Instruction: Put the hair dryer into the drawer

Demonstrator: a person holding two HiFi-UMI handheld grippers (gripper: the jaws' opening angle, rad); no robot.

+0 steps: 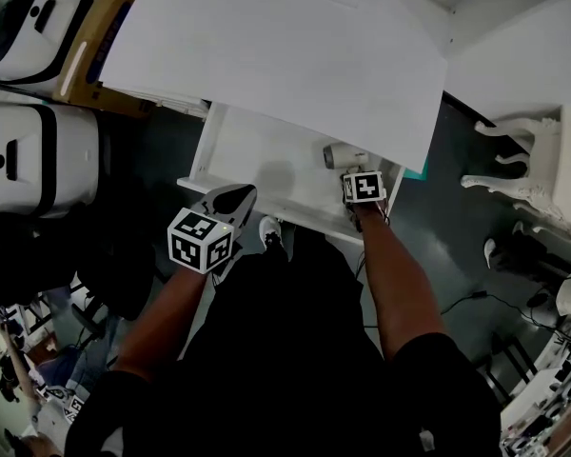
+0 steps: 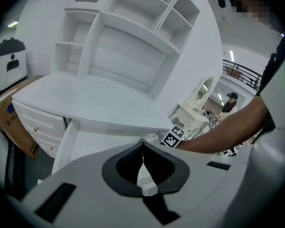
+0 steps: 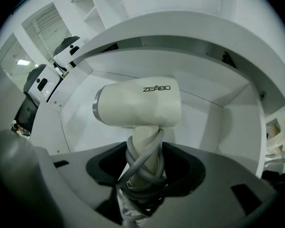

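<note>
A cream hair dryer (image 1: 342,156) lies in the right part of the open white drawer (image 1: 207,146) under the white desk (image 1: 266,46). My right gripper (image 1: 352,169) is shut on its handle. In the right gripper view the dryer (image 3: 137,106) hangs inside the drawer (image 3: 213,122), its handle wrapped in grey cord (image 3: 145,167) between the jaws of my right gripper (image 3: 145,148). My left gripper (image 1: 243,194) hovers over the drawer's front edge. In its own view my left gripper (image 2: 142,146) is shut with nothing in it, facing the desk (image 2: 85,103).
Two white machines (image 1: 33,155) and a cardboard box (image 1: 100,50) stand left of the desk. An ornate white piece of furniture (image 1: 533,169) is at the right, with cables (image 1: 476,298) on the dark floor. A shelf unit (image 2: 133,37) rises behind the desk top.
</note>
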